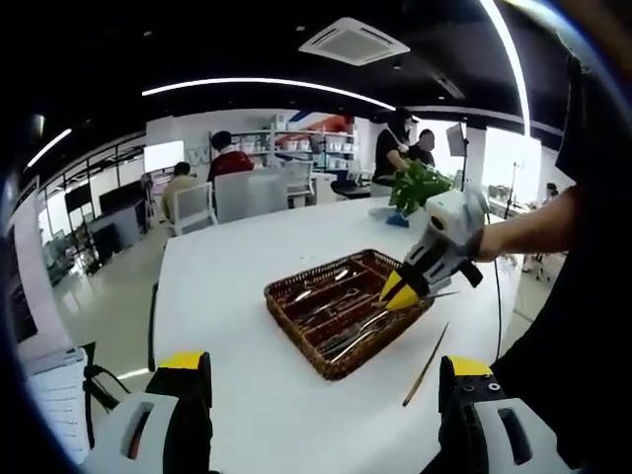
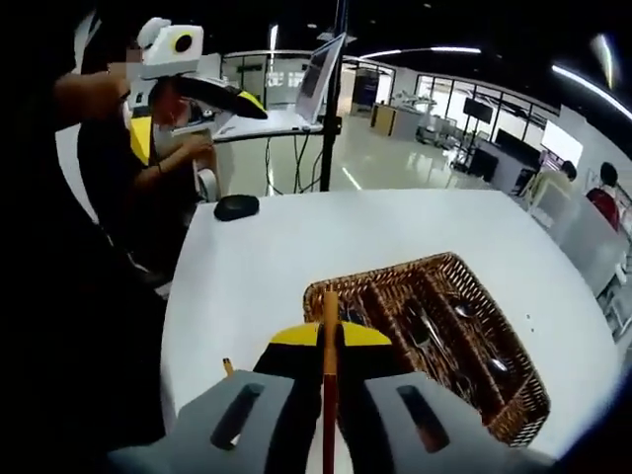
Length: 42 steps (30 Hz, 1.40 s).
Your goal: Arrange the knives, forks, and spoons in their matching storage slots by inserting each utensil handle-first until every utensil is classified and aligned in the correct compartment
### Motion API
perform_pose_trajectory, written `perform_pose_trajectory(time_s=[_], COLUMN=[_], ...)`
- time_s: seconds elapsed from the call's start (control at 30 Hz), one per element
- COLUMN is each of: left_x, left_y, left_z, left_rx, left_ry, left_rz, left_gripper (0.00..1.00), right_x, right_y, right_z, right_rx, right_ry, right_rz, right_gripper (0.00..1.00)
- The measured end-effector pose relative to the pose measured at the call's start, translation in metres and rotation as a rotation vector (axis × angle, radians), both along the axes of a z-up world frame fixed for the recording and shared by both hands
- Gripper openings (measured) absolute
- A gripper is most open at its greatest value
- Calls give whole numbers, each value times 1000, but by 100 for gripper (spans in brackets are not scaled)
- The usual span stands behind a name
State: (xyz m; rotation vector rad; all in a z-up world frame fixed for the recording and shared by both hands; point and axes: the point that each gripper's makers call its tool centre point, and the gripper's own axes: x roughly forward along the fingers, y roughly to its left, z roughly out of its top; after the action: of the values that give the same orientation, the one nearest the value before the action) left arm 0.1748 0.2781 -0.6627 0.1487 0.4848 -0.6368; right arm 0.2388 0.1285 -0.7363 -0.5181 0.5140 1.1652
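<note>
Here, chopstick (image 2: 329,365) between right gripper (image 2: 329,357) fingers, tip hidden.

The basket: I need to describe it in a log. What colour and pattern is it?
The basket is brown woven wicker, clearest in the right gripper view.

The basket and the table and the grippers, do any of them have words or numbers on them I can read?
None can be read. The wicker basket, the white table and the right gripper shut on a wooden stick bear no text. The shelves at the back are too small and blurred to read.
</note>
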Motion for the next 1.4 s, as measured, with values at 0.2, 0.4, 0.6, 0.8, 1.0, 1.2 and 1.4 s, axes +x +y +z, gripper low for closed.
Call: perform_pose_trajectory(time_s=[0.2,0.4,0.6,0.8,1.0,1.2,1.4], left_x=[1,3,11,20,29,37,39], left_y=[-10,-21,-39,-55,-68,-85,-99], left_z=[0,-3,-2,-2,-1,3,7], left_rx=[-2,-4,-5,2,4,8,7], left_ry=[-7,-8,-20,-27,-31,-38,-44], left_rz=[-12,-28,-65,-105,-145,-186,-210], left_gripper=[100,100,100,100,100,100,100], right_x=[5,5,8,20,19,14,8], right_y=[-22,-45,-74,-118,-154,-182,-209], right_z=[13,22,30,36,40,43,45], right_rx=[-1,0,6,25,39,59,69], right_ry=[9,21,39,83,120,142,177], right_rz=[-70,-141,-234,-435,-570,-669,-777], right_gripper=[2,1,1,1,1,1,1])
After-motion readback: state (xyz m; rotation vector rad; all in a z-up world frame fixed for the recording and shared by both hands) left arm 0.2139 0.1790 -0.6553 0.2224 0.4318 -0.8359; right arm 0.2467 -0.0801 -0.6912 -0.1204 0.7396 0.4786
